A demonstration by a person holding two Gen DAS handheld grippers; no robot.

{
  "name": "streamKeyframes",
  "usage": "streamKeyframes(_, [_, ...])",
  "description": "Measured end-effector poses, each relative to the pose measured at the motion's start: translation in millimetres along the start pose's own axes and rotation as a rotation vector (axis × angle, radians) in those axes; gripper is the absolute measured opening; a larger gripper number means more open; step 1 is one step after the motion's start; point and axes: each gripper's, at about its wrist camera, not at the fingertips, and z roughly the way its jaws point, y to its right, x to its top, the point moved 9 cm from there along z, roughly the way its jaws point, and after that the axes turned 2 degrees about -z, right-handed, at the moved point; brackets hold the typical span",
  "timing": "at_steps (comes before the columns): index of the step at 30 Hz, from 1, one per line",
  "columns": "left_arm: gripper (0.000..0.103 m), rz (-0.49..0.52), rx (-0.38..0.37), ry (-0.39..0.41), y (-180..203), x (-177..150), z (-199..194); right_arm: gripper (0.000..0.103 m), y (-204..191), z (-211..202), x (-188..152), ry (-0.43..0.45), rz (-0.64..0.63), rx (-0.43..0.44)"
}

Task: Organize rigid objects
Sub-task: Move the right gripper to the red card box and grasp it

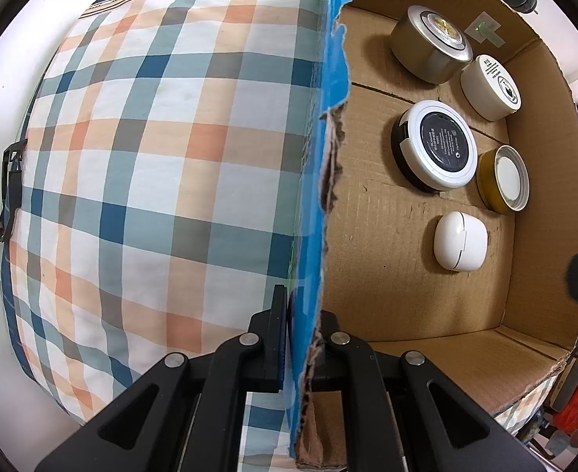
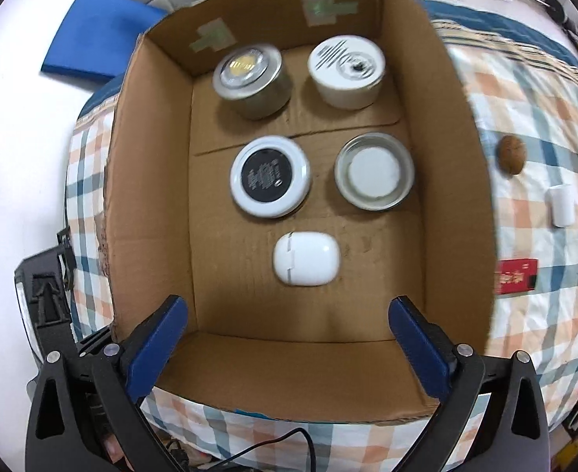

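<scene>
An open cardboard box (image 2: pixel 151 181) sits on a plaid cloth (image 1: pixel 151 157). Inside it lie a metal tin (image 2: pixel 251 78), a white jar (image 2: pixel 346 70), a black-and-white round case (image 2: pixel 269 177), a glass jar with a white lid (image 2: pixel 373 171) and a white earbud case (image 2: pixel 306 259). My left gripper (image 1: pixel 302 338) is shut on the box's left wall (image 1: pixel 328 157). My right gripper (image 2: pixel 287 314) is open and empty above the box's near end. Outside the box, on the cloth, lie a brown round object (image 2: pixel 511 155), a small white container (image 2: pixel 560 204) and a red packet (image 2: pixel 517 277).
A blue pad (image 2: pixel 96 43) lies on the white surface beyond the box. A black cable (image 2: pixel 289 440) runs below the near edge. Blue tape (image 1: pixel 334 78) lines the torn box wall. The cloth spreads left of the box.
</scene>
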Motion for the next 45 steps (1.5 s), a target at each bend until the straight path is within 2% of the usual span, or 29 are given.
streamKeyframes(5, [0.004, 0.006, 0.007, 0.001, 0.7, -0.4, 0.5, 0.103, 15.2, -17.0, -0.7, 0.019, 0.021, -0.009])
streamKeyframes(12, [0.004, 0.009, 0.013, 0.0, 3.7, -0.9, 0.3, 0.103, 28.3, -45.8, -1.2, 0.07, -0.02, -0.095])
streamKeyframes(20, [0.004, 0.01, 0.02, 0.001, 6.0, 0.3, -0.7, 0.103, 24.3, -72.0, -4.8, 0.123, -0.082, -0.163])
streamKeyframes(27, [0.004, 0.011, 0.023, 0.0, 6.7, 0.8, -1.4, 0.103, 22.7, -93.7, -3.7, 0.174, -0.066, -0.136])
streamKeyframes(31, [0.004, 0.014, 0.027, 0.003, 7.2, 0.1, -1.5, 0.103, 50.1, -102.7, 4.9, 0.207, 0.034, -0.11])
streamKeyframes(33, [0.004, 0.012, 0.028, 0.006, 7.4, -0.4, -1.6, 0.103, 77.0, -103.1, 11.9, 0.221, 0.101, -0.111])
streamKeyframes(39, [0.004, 0.01, 0.032, 0.017, 7.4, -3.6, -1.6, 0.103, 201.0, -83.1, 23.0, 0.254, 0.399, -0.153])
streamKeyframes(42, [0.004, 0.008, 0.032, 0.02, 6.8, -5.4, -1.5, 0.103, 256.1, -52.7, 15.3, 0.165, 0.588, -0.099])
streamKeyframes(43, [0.004, 0.007, 0.032, 0.019, 6.5, -5.4, -1.4, 0.103, 265.2, -41.1, 10.5, 0.131, 0.635, -0.054])
streamKeyframes(45, [0.004, 0.004, 0.031, 0.019, 6.5, -5.6, -1.4, 0.1, 275.2, -18.3, 1.3, 0.059, 0.683, -0.02])
